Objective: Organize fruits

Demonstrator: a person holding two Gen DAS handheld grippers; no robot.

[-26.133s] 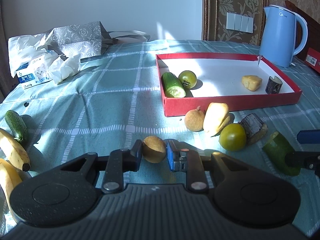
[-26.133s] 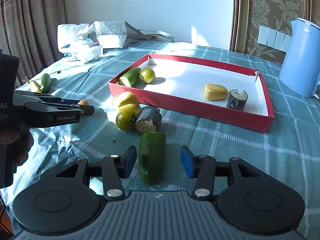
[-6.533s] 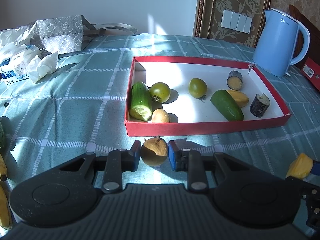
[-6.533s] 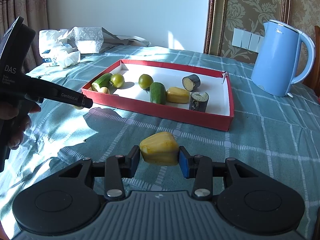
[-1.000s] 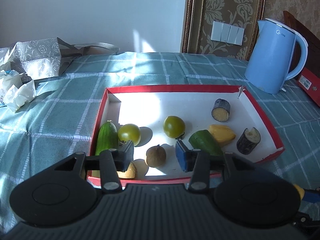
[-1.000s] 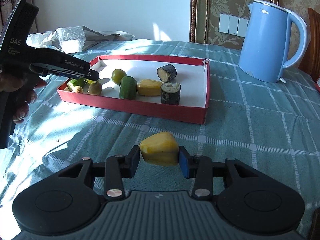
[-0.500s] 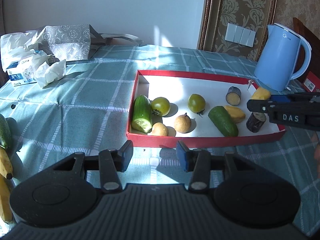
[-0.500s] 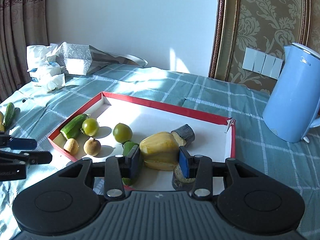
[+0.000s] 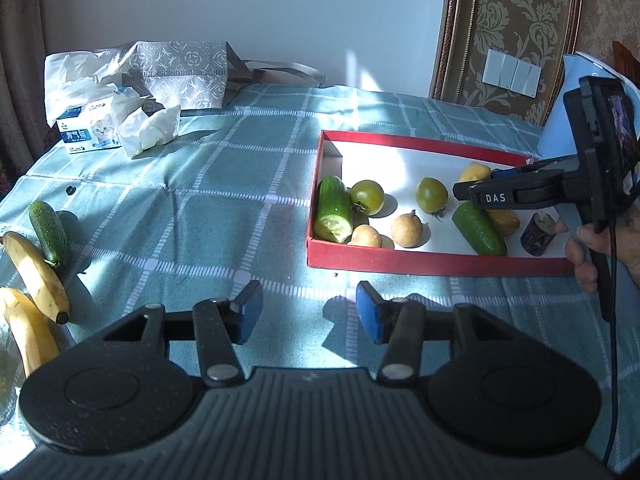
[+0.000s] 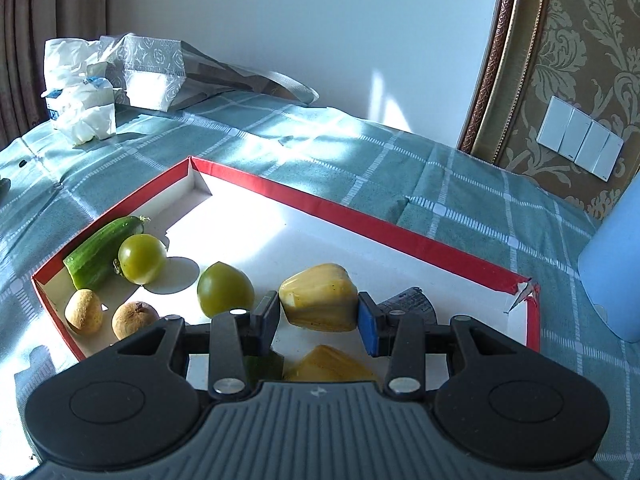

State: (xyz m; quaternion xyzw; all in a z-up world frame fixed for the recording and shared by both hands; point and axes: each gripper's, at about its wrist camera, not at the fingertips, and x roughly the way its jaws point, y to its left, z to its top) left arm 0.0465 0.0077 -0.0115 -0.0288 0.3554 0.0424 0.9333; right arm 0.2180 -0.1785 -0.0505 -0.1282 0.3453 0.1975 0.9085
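Note:
A red tray (image 9: 440,267) (image 10: 360,226) with a white floor holds a cut cucumber (image 9: 333,215), two green tomatoes (image 9: 367,197), two brown round fruits (image 9: 406,229), a dark green piece (image 9: 478,229), a yellow piece and a dark stub (image 9: 538,234). My right gripper (image 10: 318,314) is shut on a yellow fruit chunk (image 10: 319,296) and hovers over the tray; it also shows in the left wrist view as the right gripper (image 9: 464,193). My left gripper (image 9: 309,312) hangs over the tablecloth in front of the tray, jaws opening, nothing between them.
Two bananas (image 9: 38,272) and a small cucumber (image 9: 48,232) lie at the table's left edge. A tissue pack (image 9: 86,134) and a patterned bag (image 9: 180,72) sit at the back left. A blue kettle (image 10: 612,264) stands right of the tray. A person's hand (image 9: 588,252) holds the right gripper.
My left gripper has pulled back and left from the tray, its jaws wider. My right gripper has carried the yellow chunk further over the tray.

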